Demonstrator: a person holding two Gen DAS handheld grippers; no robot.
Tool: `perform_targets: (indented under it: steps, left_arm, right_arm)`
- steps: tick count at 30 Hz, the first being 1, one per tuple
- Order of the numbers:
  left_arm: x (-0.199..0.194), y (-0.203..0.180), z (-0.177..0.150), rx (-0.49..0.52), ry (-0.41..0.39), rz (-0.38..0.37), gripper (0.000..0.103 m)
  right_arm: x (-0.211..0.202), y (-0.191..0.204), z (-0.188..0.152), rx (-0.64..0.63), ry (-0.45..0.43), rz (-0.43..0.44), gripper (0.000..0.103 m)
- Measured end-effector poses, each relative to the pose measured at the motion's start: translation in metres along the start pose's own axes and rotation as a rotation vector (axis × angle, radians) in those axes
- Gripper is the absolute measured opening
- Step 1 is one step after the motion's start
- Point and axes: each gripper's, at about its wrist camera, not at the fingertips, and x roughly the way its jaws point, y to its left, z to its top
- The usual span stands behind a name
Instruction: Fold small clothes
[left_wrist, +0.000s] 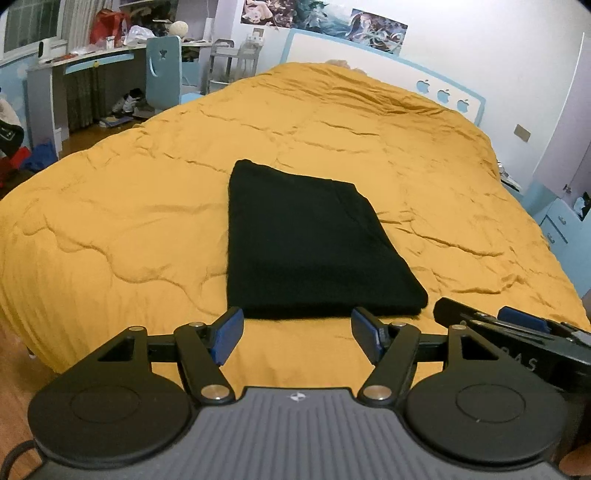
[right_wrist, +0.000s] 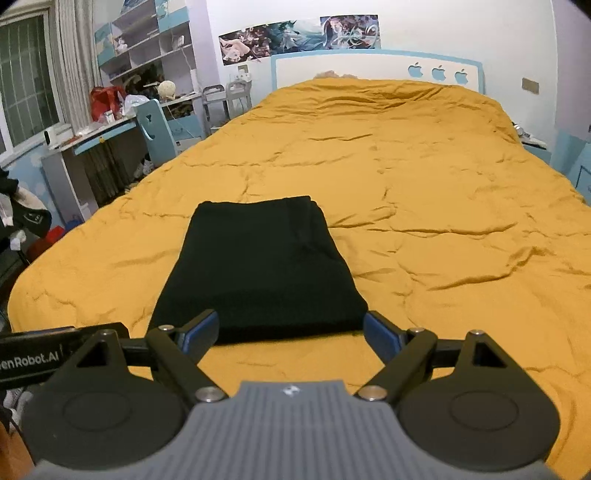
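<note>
A black garment (left_wrist: 310, 247) lies folded into a neat rectangle on the mustard-yellow quilt (left_wrist: 129, 206). My left gripper (left_wrist: 297, 334) hovers just short of its near edge, open, with bare quilt between the blue pads. The right gripper's body (left_wrist: 517, 332) shows at the right edge of that view. In the right wrist view the same black garment (right_wrist: 258, 266) lies ahead on the quilt (right_wrist: 443, 206). My right gripper (right_wrist: 291, 332) is open and holds nothing, its blue pads flanking the fold's near edge without touching it.
The bed's white and blue headboard (right_wrist: 369, 66) stands at the far end. A cluttered desk (right_wrist: 92, 136) with a blue chair (right_wrist: 155, 125) lines the left wall. A blue nightstand (left_wrist: 554, 218) sits right of the bed. Wooden floor (left_wrist: 14, 365) shows at lower left.
</note>
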Motion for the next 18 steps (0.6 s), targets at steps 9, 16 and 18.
perform_targets:
  steps: [9,16,18]
  left_arm:
    - [-0.008,-0.003,-0.006,0.004,-0.014,-0.004,0.078]
    - [-0.008,-0.005,-0.007,0.001,-0.008,-0.003,0.078]
    - [-0.008,-0.005,-0.008,0.003,-0.007,-0.001,0.078]
  right_arm:
    - [-0.017,0.007,-0.008,-0.025,-0.006,-0.006,0.082]
    - [-0.018,0.009,-0.009,-0.029,-0.003,-0.015,0.082]
    - [-0.016,0.010,-0.008,-0.031,0.001,-0.019,0.082]
